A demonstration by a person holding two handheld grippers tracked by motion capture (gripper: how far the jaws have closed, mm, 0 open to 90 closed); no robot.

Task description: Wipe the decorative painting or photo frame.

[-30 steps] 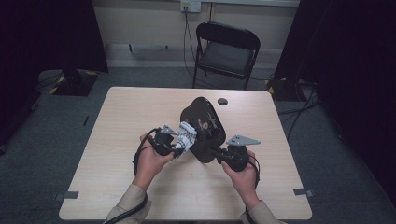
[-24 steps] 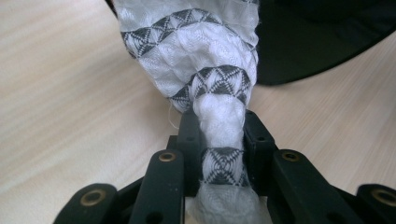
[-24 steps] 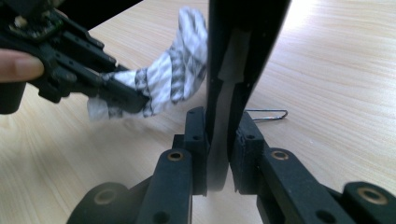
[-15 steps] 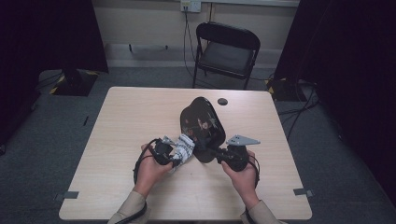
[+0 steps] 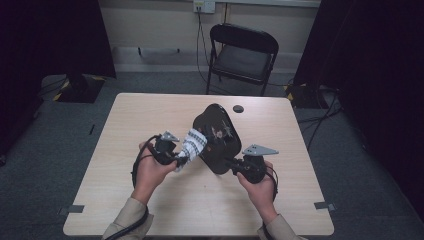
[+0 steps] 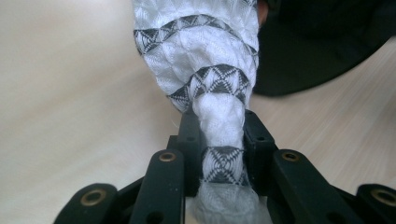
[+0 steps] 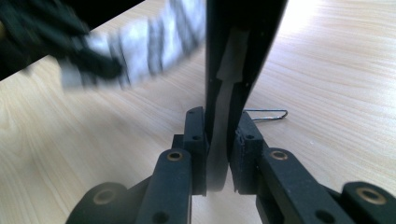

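Observation:
A white cloth with black triangle bands stretches from my left gripper up to a flat black pouch-like object. In the left gripper view the jaws of the left gripper are shut on the bunched end of the cloth. My right gripper is shut on the near edge of the black object, which stands tilted up off the table. In the right gripper view that thin black edge, with a pale strip on it, runs between the jaws of the right gripper.
The wooden table carries a small black disc near its far edge. A bent wire clip lies on the wood just past the right jaws. A black folding chair stands behind the table.
My left gripper dipped toward the person, then shifted left, and the cloth now hangs longer between it and the black object. The right gripper has barely moved.

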